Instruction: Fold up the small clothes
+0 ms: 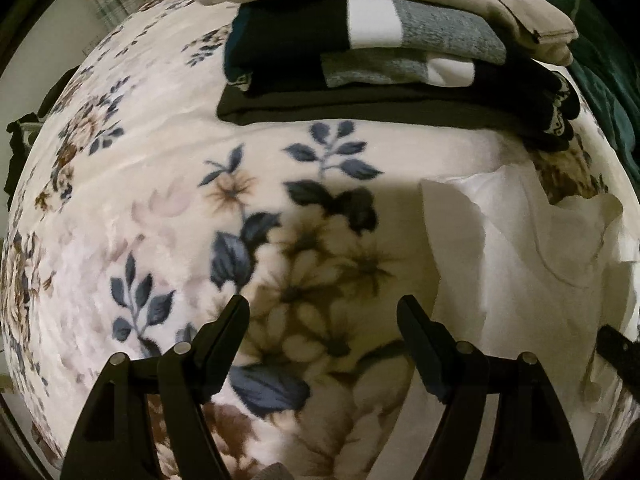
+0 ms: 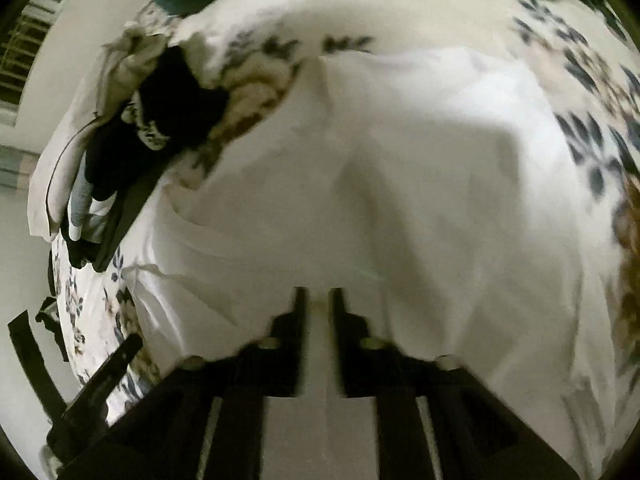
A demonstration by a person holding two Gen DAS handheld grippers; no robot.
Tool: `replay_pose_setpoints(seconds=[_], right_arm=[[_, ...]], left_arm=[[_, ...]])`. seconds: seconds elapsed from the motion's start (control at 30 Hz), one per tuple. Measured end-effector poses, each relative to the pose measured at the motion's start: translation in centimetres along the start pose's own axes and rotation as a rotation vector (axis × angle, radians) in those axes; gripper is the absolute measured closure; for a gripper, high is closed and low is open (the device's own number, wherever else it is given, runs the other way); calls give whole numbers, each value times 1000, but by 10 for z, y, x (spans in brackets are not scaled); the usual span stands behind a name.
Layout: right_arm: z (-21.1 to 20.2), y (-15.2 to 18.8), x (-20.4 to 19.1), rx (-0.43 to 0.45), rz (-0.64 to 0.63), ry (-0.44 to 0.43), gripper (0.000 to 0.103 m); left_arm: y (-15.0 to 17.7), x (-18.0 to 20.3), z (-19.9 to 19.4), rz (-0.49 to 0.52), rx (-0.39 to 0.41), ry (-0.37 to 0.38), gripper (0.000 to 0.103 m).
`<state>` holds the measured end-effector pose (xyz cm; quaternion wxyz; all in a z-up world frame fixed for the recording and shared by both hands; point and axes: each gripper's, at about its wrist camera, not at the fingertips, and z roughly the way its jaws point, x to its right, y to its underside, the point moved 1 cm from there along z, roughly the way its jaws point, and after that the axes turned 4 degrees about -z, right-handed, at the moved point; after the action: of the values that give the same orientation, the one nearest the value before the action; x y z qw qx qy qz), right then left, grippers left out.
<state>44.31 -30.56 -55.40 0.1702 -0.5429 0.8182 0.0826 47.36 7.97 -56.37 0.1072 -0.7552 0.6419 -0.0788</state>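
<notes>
Shirt: a white shirt (image 1: 520, 248) lies spread on the floral blanket (image 1: 140, 140), still unfolded; in the right wrist view (image 2: 400, 160) it fills most of the picture.
Stack: folded clothes (image 1: 380, 52) sit at the far edge of the blanket, just beyond the shirt's far left corner, apart from it.
Left claw: the left gripper (image 1: 324, 320) stands wide and empty, pointing down at bare blanket.
Right claw: the right gripper (image 2: 318, 300) is narrow, with white cloth showing in the slit between its fingers; whether the pads pinch that cloth or only hover over it I cannot tell, as the picture is blurred.
Key relation: the shirt lies to the right of the left claw, its near left edge just beside the right-hand finger; the right claw is already over the shirt's near part, so the right hand is the nearer one.
Long axis: it appears to run near to far, but the far end is too distorted to be sure.
Likely next: the left claw probably has to shift right to reach an edge.
</notes>
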Motion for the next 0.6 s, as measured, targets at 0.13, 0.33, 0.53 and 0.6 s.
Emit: replay_pose_setpoints(seconds=[0.13, 0.33, 0.53, 0.6], right_arm=[[27, 25, -10, -115, 61, -85, 54], [43, 74, -14, -170, -63, 86, 103], [9, 78, -2, -162, -128, 209, 60], [-14, 73, 6, -120, -147, 249, 29]], left_arm=[[-3, 10, 7, 19, -4, 11, 28], [-16, 29, 42, 75, -16, -62, 28], [-10, 26, 6, 84, 39, -34, 28], [0, 21, -16, 74, 68, -25, 24]])
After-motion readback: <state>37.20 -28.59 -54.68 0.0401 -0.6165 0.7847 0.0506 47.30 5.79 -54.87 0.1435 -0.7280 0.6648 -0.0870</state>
